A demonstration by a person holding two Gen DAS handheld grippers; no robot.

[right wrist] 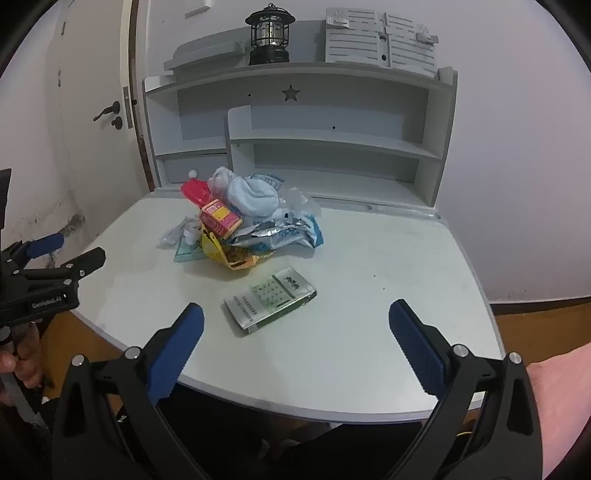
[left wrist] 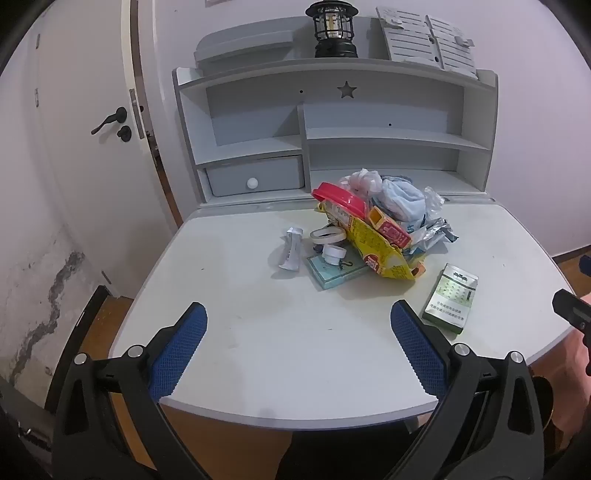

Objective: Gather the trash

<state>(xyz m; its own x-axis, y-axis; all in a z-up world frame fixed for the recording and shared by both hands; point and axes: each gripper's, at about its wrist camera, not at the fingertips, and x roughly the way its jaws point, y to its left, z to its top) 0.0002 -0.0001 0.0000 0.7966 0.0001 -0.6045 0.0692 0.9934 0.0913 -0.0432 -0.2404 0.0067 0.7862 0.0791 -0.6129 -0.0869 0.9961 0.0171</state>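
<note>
A heap of trash [left wrist: 376,229] [right wrist: 243,221] lies mid-desk: a yellow snack bag [left wrist: 380,251], a red lid [left wrist: 338,197], a small red-yellow carton [right wrist: 219,218], silver wrappers [right wrist: 280,232], crumpled pale cloth [right wrist: 253,195], a tape roll [left wrist: 327,235] and a squeezed tube [left wrist: 290,249]. A green-and-silver box [left wrist: 448,297] [right wrist: 269,301] lies apart, nearer the front. My left gripper [left wrist: 299,321] hovers open over the desk's front edge, nothing between its fingers. My right gripper [right wrist: 295,321] is open too, just short of the green box. The left gripper [right wrist: 70,251] also shows at the right wrist view's left edge.
The white desk [left wrist: 258,332] carries a grey shelf unit [left wrist: 332,122] with a drawer [left wrist: 255,179] at the back. A black lantern [left wrist: 332,29] and grey boards [left wrist: 428,40] stand on top. A door [left wrist: 74,147] is at left, wooden floor below.
</note>
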